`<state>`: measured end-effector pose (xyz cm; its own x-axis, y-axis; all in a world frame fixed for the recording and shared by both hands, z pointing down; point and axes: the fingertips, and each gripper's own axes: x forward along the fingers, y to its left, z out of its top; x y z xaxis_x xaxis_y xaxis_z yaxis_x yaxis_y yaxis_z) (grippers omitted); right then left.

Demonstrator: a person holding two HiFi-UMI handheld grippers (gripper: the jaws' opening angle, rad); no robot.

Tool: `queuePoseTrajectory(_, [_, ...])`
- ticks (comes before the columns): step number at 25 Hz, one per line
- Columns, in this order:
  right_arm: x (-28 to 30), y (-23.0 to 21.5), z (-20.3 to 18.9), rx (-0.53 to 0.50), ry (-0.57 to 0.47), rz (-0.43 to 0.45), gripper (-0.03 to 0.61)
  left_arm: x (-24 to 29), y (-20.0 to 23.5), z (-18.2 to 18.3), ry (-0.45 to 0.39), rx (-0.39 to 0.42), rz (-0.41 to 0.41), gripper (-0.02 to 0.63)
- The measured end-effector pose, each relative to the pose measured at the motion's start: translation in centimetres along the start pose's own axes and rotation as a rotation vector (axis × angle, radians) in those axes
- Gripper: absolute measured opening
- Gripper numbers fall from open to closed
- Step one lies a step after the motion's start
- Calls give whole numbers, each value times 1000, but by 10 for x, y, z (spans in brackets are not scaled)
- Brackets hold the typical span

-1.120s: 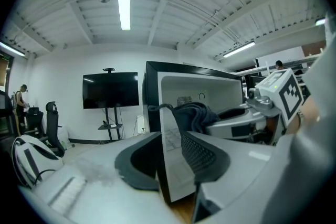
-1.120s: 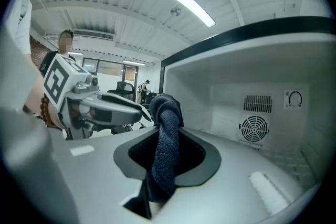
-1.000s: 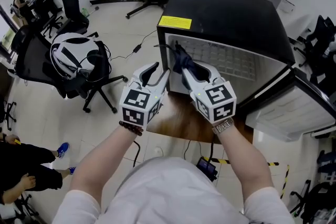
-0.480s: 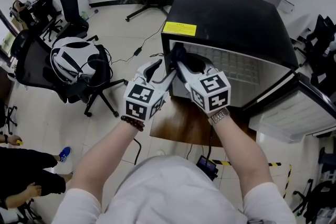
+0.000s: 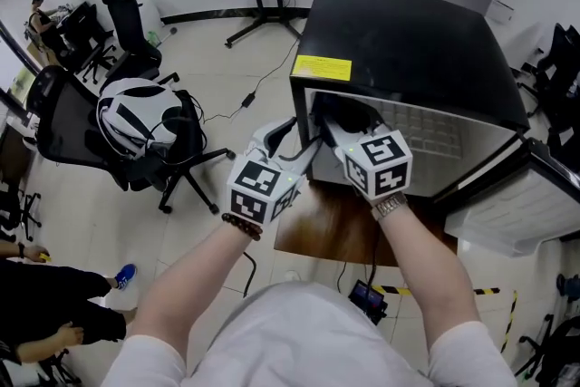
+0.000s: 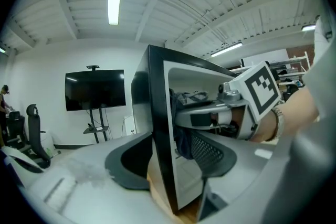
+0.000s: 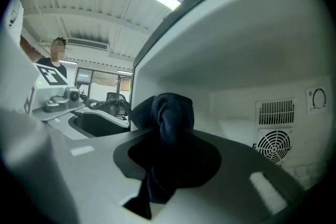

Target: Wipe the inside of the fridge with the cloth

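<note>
Cloth, dark blue, bunched up, pinched tight in right gripper. Cloth inside fridge, up high by left wall. Fridge black, sits on wooden table, door swung open at right. Left gripper jaws apart, just been opening. Fridge's left front edge between them, not squeezed.
</note>
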<state>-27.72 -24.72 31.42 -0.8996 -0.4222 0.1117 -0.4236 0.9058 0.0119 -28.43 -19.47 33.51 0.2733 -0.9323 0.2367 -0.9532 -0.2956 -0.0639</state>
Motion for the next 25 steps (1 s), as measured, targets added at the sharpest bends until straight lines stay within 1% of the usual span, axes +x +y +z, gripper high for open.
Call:
queuePoseTrajectory(2, [1,-10,2,5,-5,-33,78,1,-2,2,-5,-4,-12,224])
queuePoseTrajectory(6, [18,-13,4,17,-16,-72,78,-7,7,3,-8,-10,11,224])
queuePoseTrajectory(11, [27,-36,2,32,-12,-148,78,-2,5,3,-11,-9,12,222])
queuePoseTrajectory(15, [41,-44,4,39,-14,-176,78,-6,9,5,-19,-27,32,221])
queuePoseTrajectory(19, [49,-60,6,47,-16,-221,78,-4,8,6,-20,-39,24,219])
queuePoseTrajectory(25, [61,-81,0,57,-10,-278,78,-4,6,5,-22,-32,14,219])
